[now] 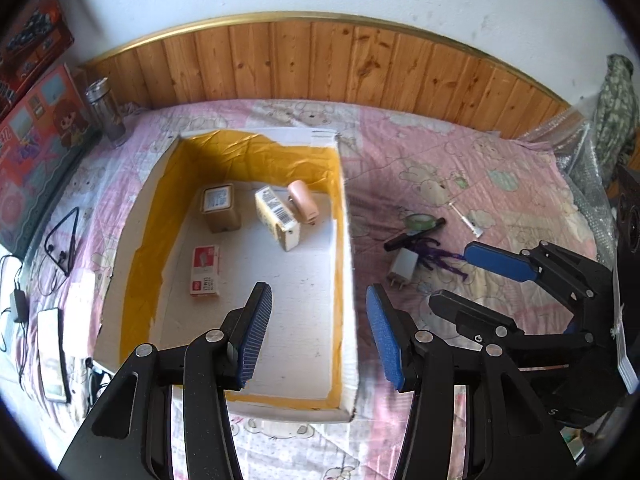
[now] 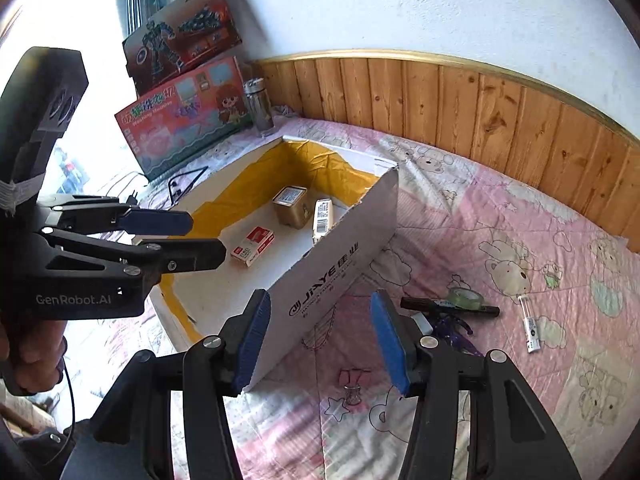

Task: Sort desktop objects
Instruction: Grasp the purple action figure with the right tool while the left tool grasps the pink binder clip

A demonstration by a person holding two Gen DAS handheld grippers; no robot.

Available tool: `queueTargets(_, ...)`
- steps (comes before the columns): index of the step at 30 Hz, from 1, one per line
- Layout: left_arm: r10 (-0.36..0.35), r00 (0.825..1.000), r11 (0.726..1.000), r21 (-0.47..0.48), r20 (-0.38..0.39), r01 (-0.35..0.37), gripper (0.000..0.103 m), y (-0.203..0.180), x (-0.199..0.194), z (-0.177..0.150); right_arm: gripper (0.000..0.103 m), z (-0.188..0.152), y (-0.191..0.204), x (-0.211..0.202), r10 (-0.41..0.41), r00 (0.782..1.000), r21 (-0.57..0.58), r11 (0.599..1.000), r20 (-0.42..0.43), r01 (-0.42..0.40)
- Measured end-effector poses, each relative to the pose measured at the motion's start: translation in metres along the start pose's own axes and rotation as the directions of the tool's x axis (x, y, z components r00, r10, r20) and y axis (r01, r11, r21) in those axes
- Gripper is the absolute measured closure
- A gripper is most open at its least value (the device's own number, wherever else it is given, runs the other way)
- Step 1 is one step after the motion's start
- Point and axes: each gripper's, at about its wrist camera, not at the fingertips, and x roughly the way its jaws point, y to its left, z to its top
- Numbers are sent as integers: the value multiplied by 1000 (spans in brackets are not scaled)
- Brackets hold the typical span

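Note:
A white cardboard box (image 1: 344, 240) with yellow lining lies on the pink bedspread. It holds a red staple box (image 1: 205, 270), a tan box (image 1: 219, 207), a yellow carton (image 1: 277, 217) and a pink stapler (image 1: 303, 201). My left gripper (image 1: 318, 328) is open and empty above the box's near right part. My right gripper (image 2: 320, 340) is open and empty beside the box wall (image 2: 332, 284). Right of the box lie a black marker (image 2: 450, 307), a tape roll (image 2: 466, 298), a purple figure (image 2: 452, 330), a white charger (image 1: 402, 266), a pink binder clip (image 2: 352, 384) and a small white tube (image 2: 532, 326).
Toy boxes (image 2: 188, 120) and a metal flask (image 2: 260, 106) stand at the far left by the wooden wall panel (image 1: 340, 64). Cables (image 1: 60, 248), a phone (image 1: 52, 352) and a small adapter (image 1: 18, 304) lie left of the box. Bubble wrap (image 1: 580, 148) sits at far right.

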Motion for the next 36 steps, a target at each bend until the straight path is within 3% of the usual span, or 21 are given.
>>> queueTargets(6,-100,995,987,124,17,98,50,-51,6,-18,49,-45,-39,-23,-75,994,147,987,86,61)
queueTargets(11,-159,986,967,195,-52,166,50,-88,40,-32,50,-84,-88,-11,-120,993,284,952,-2,116)
queueTargets(14,-176,977,960,200,-122,197,50,-101,71,-39,54,-97,-104,5,-119,992,301,945,-48,128)
queueTargets(19,-164,962,961,185,-217,205,50,-105,123,-49,50,-96,-118,43,-124,986,229,962,-110,146)
queueTargets(23,-112,966,978,146,-235,149,50,-92,152,-56,36,-82,-126,75,-182,974,107,975,-138,197)
queueTargets(24,-115,962,979,137,-246,152,50,-89,158,-58,31,-78,-127,85,-182,972,70,978,-149,194)
queueTargets(28,-130,948,977,126,-291,172,50,-84,176,-69,31,-72,-122,123,-162,961,-90,985,-226,145)
queueTargets(29,-130,954,975,142,-268,173,48,-85,174,-72,30,-72,-120,128,-163,961,-122,983,-225,138)
queueTargets(31,-134,960,968,174,-246,180,44,-87,173,-75,32,-71,-122,130,-133,968,-132,985,-212,107)
queueTargets(34,-159,961,962,185,-227,203,42,-85,171,-78,54,-72,-129,125,-118,972,-120,988,-201,95)
queueTargets(36,-175,961,957,191,-215,217,52,-80,167,-81,53,-76,-134,117,-102,974,-96,992,-203,84)
